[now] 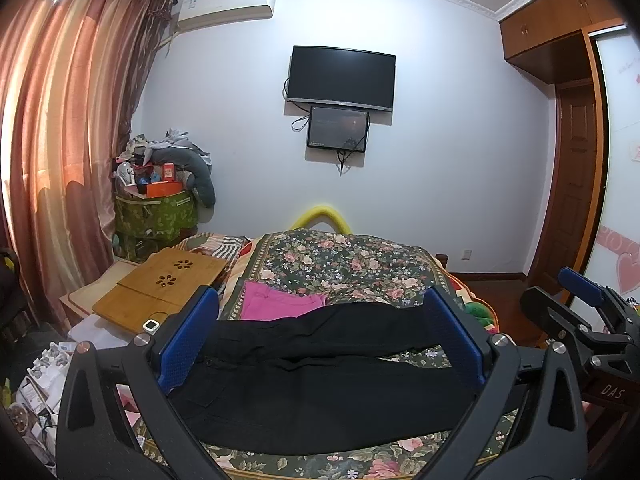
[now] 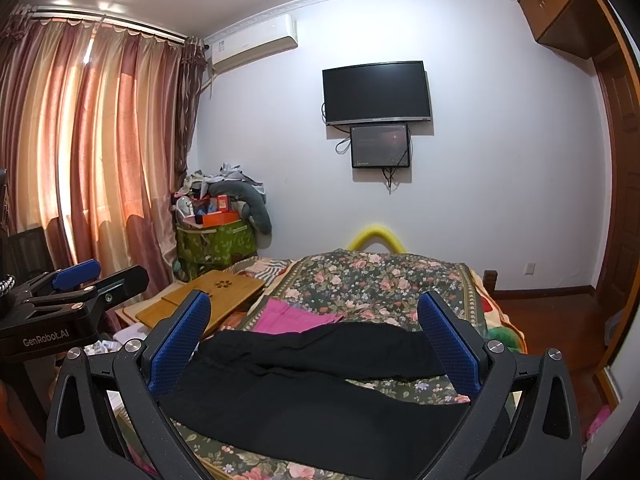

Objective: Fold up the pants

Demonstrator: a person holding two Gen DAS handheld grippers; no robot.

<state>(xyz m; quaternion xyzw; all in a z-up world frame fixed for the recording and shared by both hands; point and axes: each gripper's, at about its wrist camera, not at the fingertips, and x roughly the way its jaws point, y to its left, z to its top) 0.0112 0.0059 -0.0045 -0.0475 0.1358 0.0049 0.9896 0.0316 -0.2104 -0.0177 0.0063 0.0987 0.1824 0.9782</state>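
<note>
The black pants (image 1: 320,380) lie crosswise on the bed (image 1: 344,264), just below both spread, empty grippers: left gripper (image 1: 320,344), right gripper (image 2: 316,344).

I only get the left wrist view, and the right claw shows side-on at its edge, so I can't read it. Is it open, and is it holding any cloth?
Observer: The right claw is open, with its blue pads wide apart and nothing pinched. The black pants lie spread on the flowered bedcover ahead of it.
Operator: Is there anything on the floor to the right of the bed?
Observer: Yes, something pink lies on the wooden floor there, too blurred to identify.
</note>
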